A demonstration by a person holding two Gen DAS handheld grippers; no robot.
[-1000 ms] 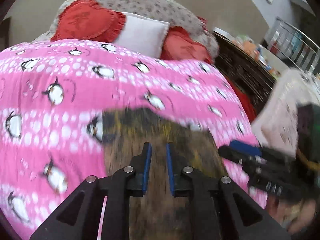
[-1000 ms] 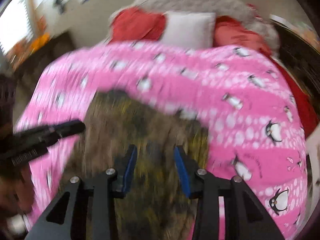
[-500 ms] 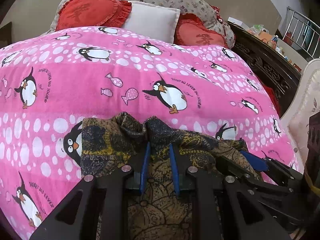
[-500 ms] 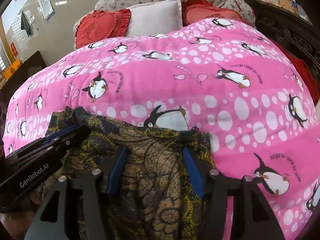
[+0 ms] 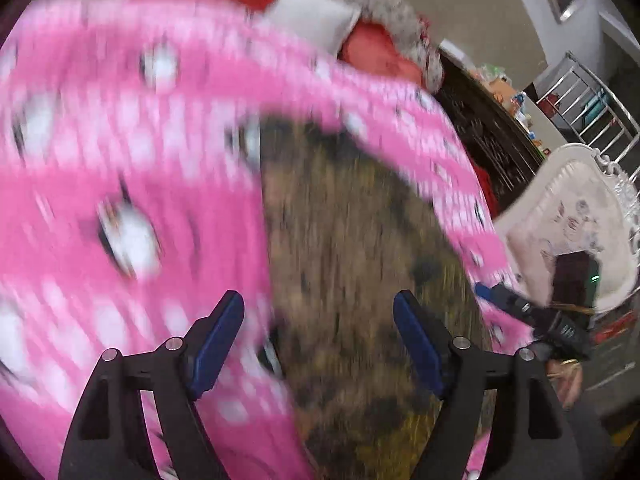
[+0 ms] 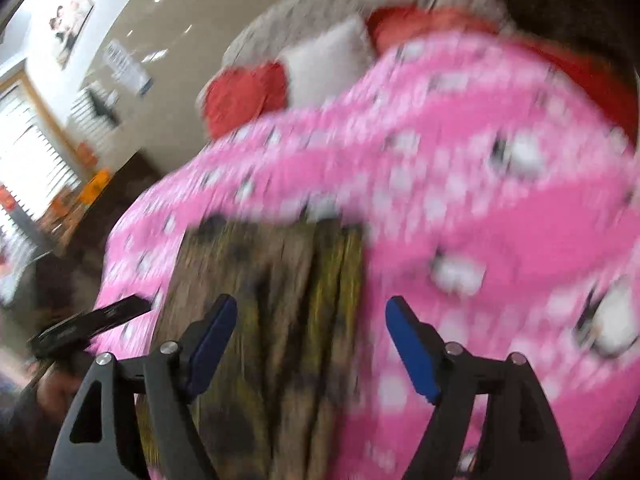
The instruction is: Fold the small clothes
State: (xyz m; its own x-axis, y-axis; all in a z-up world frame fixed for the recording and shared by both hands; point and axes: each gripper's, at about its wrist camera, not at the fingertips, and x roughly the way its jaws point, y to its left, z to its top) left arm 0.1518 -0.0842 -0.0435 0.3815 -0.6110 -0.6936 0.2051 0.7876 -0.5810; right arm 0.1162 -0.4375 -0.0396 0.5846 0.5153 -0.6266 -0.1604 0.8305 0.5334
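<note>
A brown and yellow patterned garment [image 5: 352, 248] lies on the pink penguin bedspread [image 5: 120, 152], blurred by motion. My left gripper [image 5: 318, 308] hovers over its near part, jaws opening, blue pads wide apart and pressing on nothing. In the right wrist view the same garment [image 6: 272, 300] lies below my right gripper [image 6: 310, 312], whose jaws are also opening with no cloth pinched. The right gripper [image 5: 520, 308] shows at the garment's right edge in the left view. At the far left of the right view the left gripper [image 6: 92, 320] pokes in.
Red cushions [image 6: 244, 96] and a white pillow [image 6: 328, 60] lie at the head of the bed. A dark wooden bed frame [image 5: 488, 136] and a white upholstered chair [image 5: 572, 220] stand at the right. A dark cabinet [image 6: 120, 184] stands left of the bed.
Both grippers have let go of the garment's folded edge and opened wide. Both have pulled back toward the near end, rolling, and the garment now lies flat on the bedspread.
</note>
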